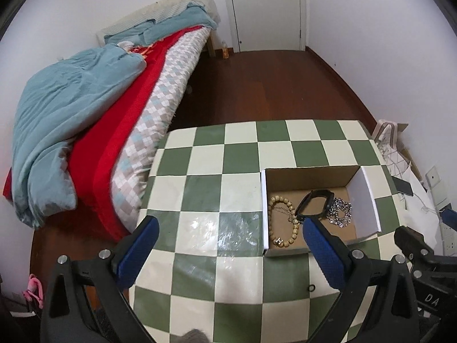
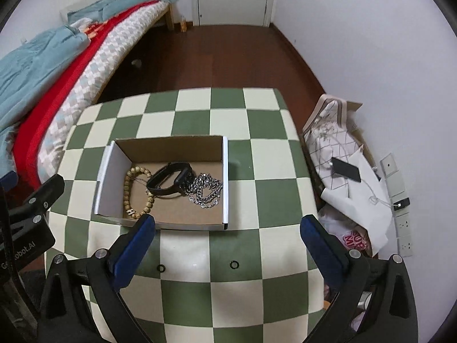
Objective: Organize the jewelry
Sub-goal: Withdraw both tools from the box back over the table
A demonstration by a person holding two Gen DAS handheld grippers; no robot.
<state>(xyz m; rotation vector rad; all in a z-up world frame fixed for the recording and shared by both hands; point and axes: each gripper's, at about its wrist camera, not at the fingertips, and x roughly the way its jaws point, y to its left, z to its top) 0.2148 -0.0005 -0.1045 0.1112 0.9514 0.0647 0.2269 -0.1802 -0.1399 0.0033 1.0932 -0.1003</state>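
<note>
Jewelry lies gathered in a shallow open cardboard box (image 2: 171, 211) with white outer walls, set on a table covered by a green-and-cream checkered cloth (image 2: 257, 157).

Nearest the onlooker, two small dark rings (image 2: 234, 264) rest on the cloth, well apart from each other and on the near side of the box. Above them, the right gripper (image 2: 227, 225) stands with its blue-padded jaws spread wide; nothing is between them. The left gripper (image 1: 230, 227) also has its jaws fully apart and holds nothing; its right pad overlaps the near edge of the box in its own view.

Inside the box, from left to right:
- a tan wooden-bead bracelet (image 2: 137, 193) with a thin chain lying across it;
- a black strap watch (image 2: 171, 183) lying on its side, in the middle;
- a coiled silver link chain (image 2: 206, 191), touching the watch.

Right of the table, papers, a patterned cloth bag and a black phone (image 2: 345, 170) lie in a heap against the white wall.

Left of the table, a bed (image 1: 160, 108) carries a red blanket, a diamond-patterned mattress cover and a rumpled teal quilt (image 1: 71, 108).

Farthest off, dark wooden floor (image 1: 257, 85) runs to a closed white door (image 1: 265, 11).
</note>
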